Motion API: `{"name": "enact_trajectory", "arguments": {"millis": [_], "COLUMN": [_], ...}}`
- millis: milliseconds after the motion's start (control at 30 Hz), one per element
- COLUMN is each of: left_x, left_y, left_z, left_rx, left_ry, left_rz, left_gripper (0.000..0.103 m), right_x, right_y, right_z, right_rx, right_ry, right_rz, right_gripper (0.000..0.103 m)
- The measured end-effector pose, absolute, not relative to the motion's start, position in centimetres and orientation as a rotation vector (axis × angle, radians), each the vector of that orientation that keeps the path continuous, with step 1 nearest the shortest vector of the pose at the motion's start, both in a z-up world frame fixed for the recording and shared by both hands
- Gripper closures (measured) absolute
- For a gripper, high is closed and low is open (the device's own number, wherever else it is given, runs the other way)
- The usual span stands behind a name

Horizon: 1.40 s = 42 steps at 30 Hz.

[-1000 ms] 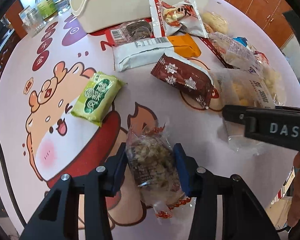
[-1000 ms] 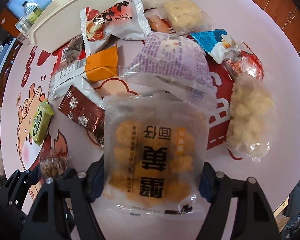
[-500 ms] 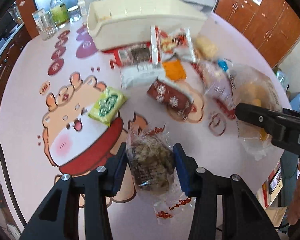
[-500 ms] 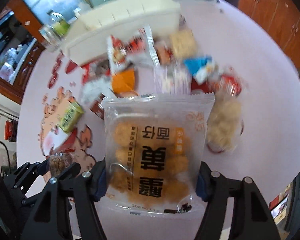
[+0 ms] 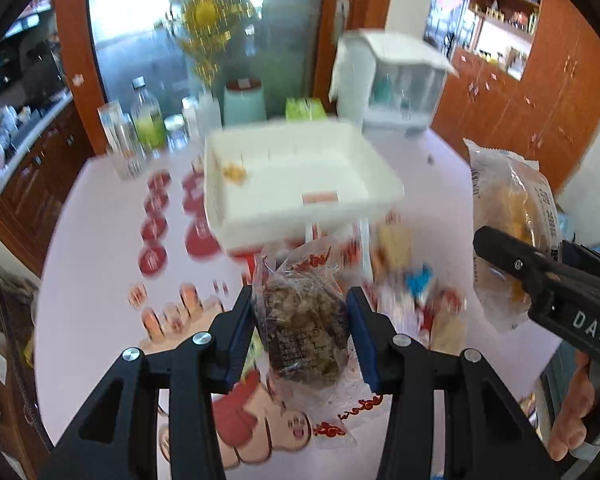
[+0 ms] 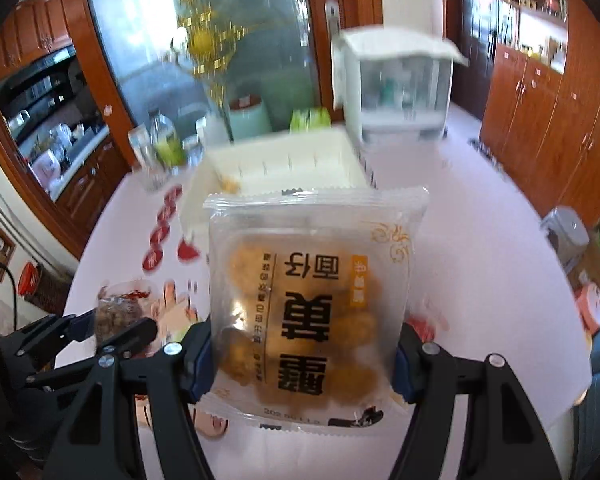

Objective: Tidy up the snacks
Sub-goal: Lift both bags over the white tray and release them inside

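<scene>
Between the blue pads of the left gripper [image 5: 300,334] sits a clear twist-wrapped snack [image 5: 302,328] of brown crumbly pieces, clamped from both sides, its red-printed ends sticking out beyond and behind the jaws; it hangs clear of the pink table [image 5: 100,272]; ahead of the fingertips stands the white bin [image 5: 300,200], open-topped, with a small yellow item [image 5: 234,172] lying in its far left corner and a pale label on its floor; just beyond the jaws, between them and the bin, the remaining loose snacks [image 5: 416,288] lie blurred on the table, a blue wrapper and a red one among them; to the right of the jaws the right gripper [image 5: 500,252] comes in from the frame edge, a person's hand [image 5: 572,412] below it.

Across the right gripper [image 6: 304,350] a clear flat packet [image 6: 312,300] of golden round pastries is pinched by its two side edges, the jaws standing wide and closed on it, its black lettering upside down in this view; the packet is held off the table [image 6: 480,240] and hides much of the bin [image 6: 284,164] directly ahead; to the left of these jaws the left gripper [image 6: 112,324] shows with its brown snack [image 6: 118,312] between the fingers.

Beyond the bin in both views stand bottles and jars [image 5: 148,128], a pale green pot [image 5: 244,102] and a white dispenser [image 5: 392,80]; all are motion-blurred.
</scene>
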<state>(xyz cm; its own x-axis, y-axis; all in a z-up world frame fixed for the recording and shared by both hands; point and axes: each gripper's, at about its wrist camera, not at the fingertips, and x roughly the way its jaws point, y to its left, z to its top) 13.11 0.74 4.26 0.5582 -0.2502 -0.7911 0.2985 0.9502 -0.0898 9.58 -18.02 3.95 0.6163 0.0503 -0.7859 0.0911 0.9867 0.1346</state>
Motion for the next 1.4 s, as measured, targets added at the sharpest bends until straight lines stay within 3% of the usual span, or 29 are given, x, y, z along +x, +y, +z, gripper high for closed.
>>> {"name": "enact_trajectory", "arguments": {"millis": [300,633,933,1400], "left_x": [19.7,27.3,32.6,39.5], "left_y": [-1.5,-4.1,-7.1,-7.0], "left_z": [11.6,13.1,10.2,0.9], "left_rx": [0.083,0.100,0.139,0.114], "left_ry": [0.802,0.785,0.812,0.986], "left_rz": [-0.263,-0.177,-0.149,-0.112], "left_gripper": [0.059,0.059,0.059,0.059], "right_x": [16.7,24.5,30.3,37.9], "right_y": [-20.4,-24.3,-26.5,-24.3], "right_z": [12.0,15.8,11.6,1.8], "right_rx": [0.129,0.115,0.087,0.067], "right_ry": [0.725,0.668,0.806,1.021], "right_rz": [-0.033,-0.074,-0.037,0.050], "right_gripper": [0.035,0.035,0.035,0.034]}}
